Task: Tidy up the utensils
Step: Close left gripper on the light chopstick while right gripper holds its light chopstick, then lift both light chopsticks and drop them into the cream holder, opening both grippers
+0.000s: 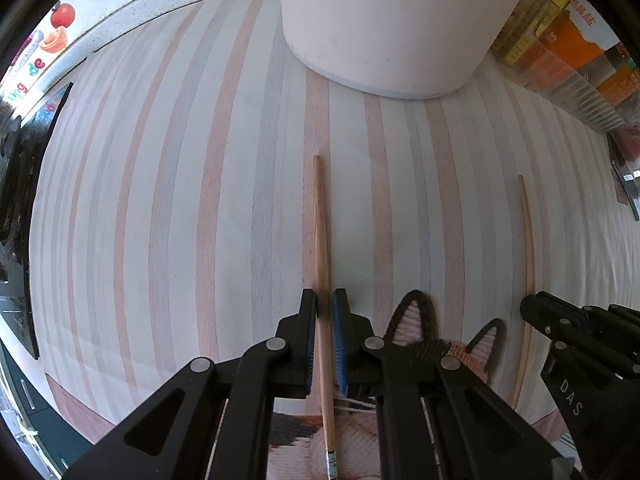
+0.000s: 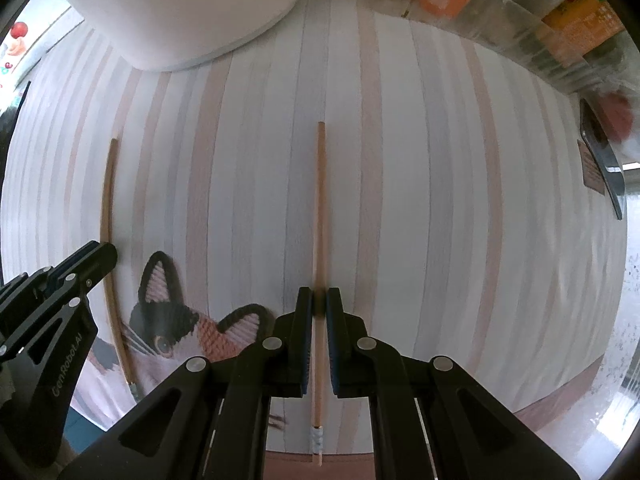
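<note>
Closest to me, my left gripper (image 1: 324, 300) straddles one wooden chopstick (image 1: 322, 248), fingers narrowed around it with a slim gap showing on the blue-padded side, so I judge it not quite clamped. My right gripper (image 2: 319, 300) is closed on the second chopstick (image 2: 320, 208), pads pressing both sides of the shaft. Both sticks lie flat on the striped placemat (image 1: 160, 200), parallel and well apart, their banded ends toward me and plain tips pointing away. Between them, near my fingers, sits the placemat's woven cat face (image 2: 176, 320).

Farther out stands the white cylindrical holder (image 1: 384, 28), beyond the tips of both sticks. To the right of it runs a row of orange and yellow packages (image 1: 568, 36), with a dark flat object (image 2: 604, 160) lying at the placemat's right edge.

The risks, as I judge them: I hold each stick near its banded end, so a long length hangs ahead and could pivot or droop on lifting. If the left fingers stay loose, that stick could slide out. A tilted tip might also catch the holder's rim and tip it.
</note>
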Tool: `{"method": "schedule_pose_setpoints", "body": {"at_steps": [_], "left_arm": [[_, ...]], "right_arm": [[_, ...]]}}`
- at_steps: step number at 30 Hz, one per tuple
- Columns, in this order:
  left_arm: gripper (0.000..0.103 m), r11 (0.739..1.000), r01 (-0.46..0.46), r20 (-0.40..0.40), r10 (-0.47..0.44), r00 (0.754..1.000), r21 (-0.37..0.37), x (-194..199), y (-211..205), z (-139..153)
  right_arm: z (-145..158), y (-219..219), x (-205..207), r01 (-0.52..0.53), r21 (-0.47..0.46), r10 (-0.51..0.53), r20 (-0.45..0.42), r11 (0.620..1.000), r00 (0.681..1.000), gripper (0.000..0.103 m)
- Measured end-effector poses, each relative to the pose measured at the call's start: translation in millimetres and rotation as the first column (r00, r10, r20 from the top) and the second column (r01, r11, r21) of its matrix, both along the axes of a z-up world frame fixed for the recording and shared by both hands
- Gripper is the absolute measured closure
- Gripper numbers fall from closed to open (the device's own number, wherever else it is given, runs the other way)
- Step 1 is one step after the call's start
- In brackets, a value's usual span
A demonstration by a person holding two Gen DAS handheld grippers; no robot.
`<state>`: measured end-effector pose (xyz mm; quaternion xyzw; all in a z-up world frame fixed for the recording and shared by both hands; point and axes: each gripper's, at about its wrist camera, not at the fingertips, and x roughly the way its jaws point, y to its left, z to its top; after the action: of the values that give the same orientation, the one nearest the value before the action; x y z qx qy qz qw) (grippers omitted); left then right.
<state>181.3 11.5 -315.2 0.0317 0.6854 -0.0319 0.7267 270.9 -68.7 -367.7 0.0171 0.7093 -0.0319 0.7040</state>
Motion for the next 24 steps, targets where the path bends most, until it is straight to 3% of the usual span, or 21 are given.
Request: {"method": "schedule_pose_setpoints", "body": {"at_steps": [11, 16, 24], "left_arm": [[0.099, 1.0, -0.004, -0.011, 0.004, 1.0, -0.013, 0.6, 2.6, 3.0], [0.099, 1.0, 0.007, 0.032, -0.006, 0.999, -0.017, -1.6, 7.8, 23.9], [0.099, 0.997, 0.013, 0.135, -0.003, 0.991, -0.073, -10.3, 21.0, 83.4]], "right_arm": [[1.3, -1.4, 1.0, -0.013, -0.007, 0.013, 0.001, 1.0, 1.0, 0.095], [5.7, -13.2, -9.1, 0.016, 0.063, -0.018, 0.04, 0.998, 0.999, 0.096], [51.9, -24.6, -29.9, 0.009, 0.174, -0.038, 0.161, 0.985, 0.986, 0.096]]}}
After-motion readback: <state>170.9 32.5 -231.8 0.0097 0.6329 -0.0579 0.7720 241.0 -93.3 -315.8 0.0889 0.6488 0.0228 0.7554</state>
